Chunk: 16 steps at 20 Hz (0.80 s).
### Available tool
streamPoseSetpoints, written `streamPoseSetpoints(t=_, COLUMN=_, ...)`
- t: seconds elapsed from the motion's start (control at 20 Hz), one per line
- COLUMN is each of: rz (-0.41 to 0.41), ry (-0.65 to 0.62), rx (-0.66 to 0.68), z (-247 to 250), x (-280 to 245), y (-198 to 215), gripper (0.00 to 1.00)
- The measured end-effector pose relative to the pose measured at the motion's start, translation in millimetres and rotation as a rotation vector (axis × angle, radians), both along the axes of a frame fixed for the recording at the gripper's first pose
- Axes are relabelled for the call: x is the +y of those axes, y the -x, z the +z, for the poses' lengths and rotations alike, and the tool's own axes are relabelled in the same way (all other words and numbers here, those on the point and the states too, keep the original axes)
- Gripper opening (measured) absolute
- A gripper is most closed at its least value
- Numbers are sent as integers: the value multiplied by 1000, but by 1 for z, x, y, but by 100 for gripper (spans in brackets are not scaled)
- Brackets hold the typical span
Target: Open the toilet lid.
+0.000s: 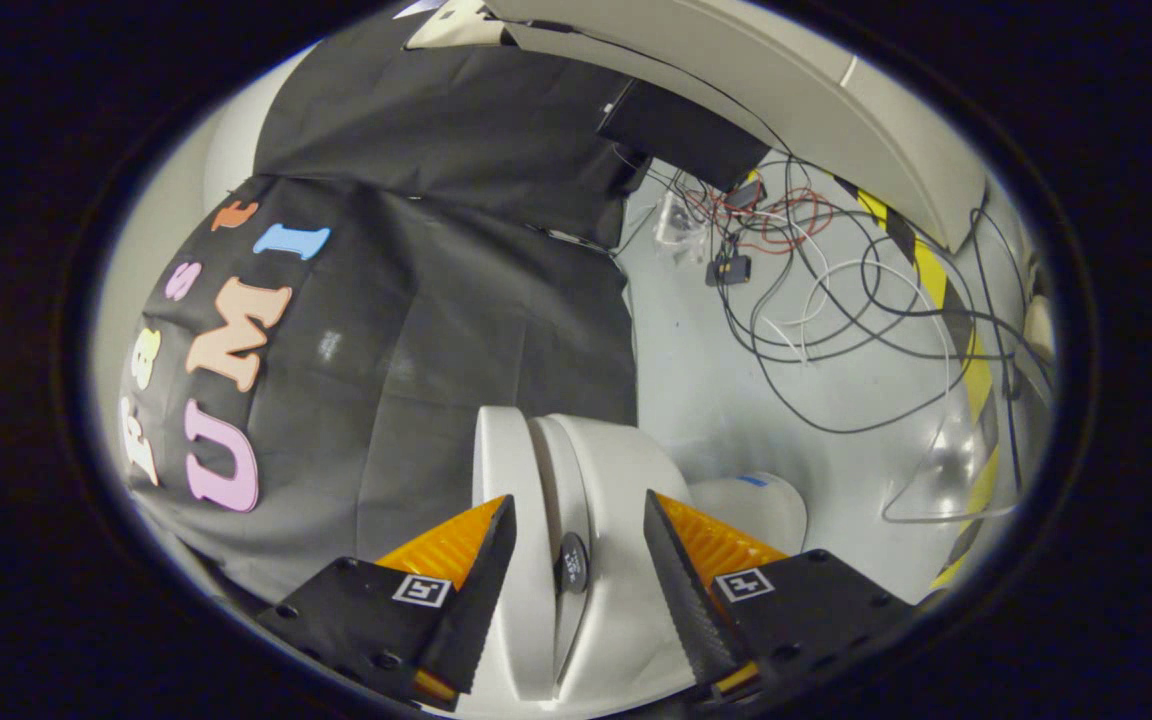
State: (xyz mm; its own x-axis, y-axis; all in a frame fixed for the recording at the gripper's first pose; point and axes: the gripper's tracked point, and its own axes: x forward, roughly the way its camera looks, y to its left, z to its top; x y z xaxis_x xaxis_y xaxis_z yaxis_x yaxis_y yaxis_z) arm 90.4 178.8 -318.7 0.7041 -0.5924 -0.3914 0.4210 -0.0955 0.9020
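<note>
The white toilet lid (502, 450) shows edge-on as a thin slab running away between my fingers. Right beside it lies a thicker rounded white part, the seat (601, 470), with a narrow gap between the two. A small dark round bumper (572, 565) sits in that gap. My gripper (579, 500) straddles both: one finger lies flat against the lid's outer face and the other against the far side of the rounded part. The fingers are partly drawn together and pressed on this white stack. The view is rolled, so the floor stands off to one side.
A rounded white body with a blue mark (748, 500) sits just past the seat. Loose cables (836, 300) sprawl over the grey floor, and a yellow-black tape strip (946, 290) runs beyond them. A black box (681, 130) and a clear plastic piece (946, 470) are nearby.
</note>
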Motion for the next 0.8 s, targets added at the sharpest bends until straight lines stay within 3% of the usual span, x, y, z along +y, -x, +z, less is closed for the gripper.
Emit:
streamPoseSetpoints(t=0.6, rz=125, ry=-88, rx=1, z=-19, x=25, y=-32, gripper=81)
streamPoseSetpoints(t=0.7, rz=103, ry=-119, rx=-60, z=-26, x=21, y=-50, gripper=63)
streamPoseSetpoints(t=0.8, rz=99, ry=-124, rx=-62, z=-19, x=25, y=-36, gripper=46)
